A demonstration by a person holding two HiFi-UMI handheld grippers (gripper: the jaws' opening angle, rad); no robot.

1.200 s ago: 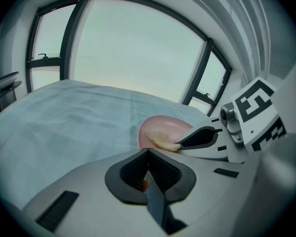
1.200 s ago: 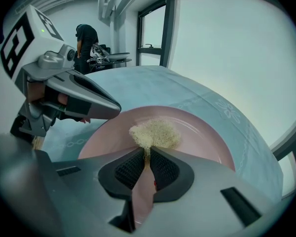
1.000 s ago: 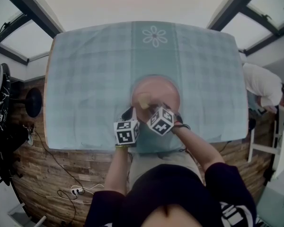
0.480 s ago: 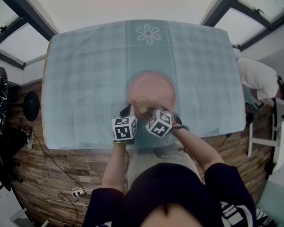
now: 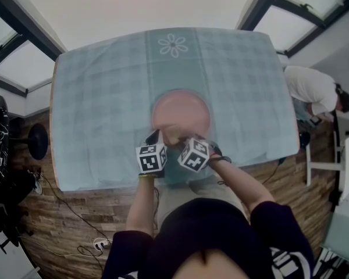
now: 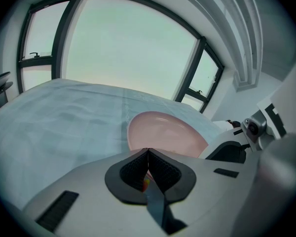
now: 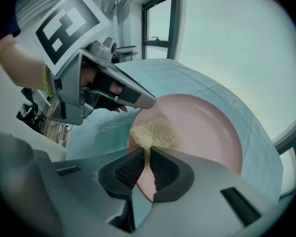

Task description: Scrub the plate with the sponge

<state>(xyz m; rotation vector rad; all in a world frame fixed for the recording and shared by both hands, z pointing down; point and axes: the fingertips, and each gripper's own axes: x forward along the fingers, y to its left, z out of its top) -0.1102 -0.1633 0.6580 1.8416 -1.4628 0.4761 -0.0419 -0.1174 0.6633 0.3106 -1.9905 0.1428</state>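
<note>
Visibly, round pink plate [image 7: 207, 132] bears tan sponge [image 7: 155, 132].

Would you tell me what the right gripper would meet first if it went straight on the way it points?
The right gripper is shut on the sponge, which leads. Straight on, it would most likely meet the plate, at its inner surface, though depth is unclear.

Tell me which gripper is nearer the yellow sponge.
Right. The right gripper is shut on the yellow sponge, over the round pink plate's near side; the left gripper clamps the plate's near rim beside it.
</note>
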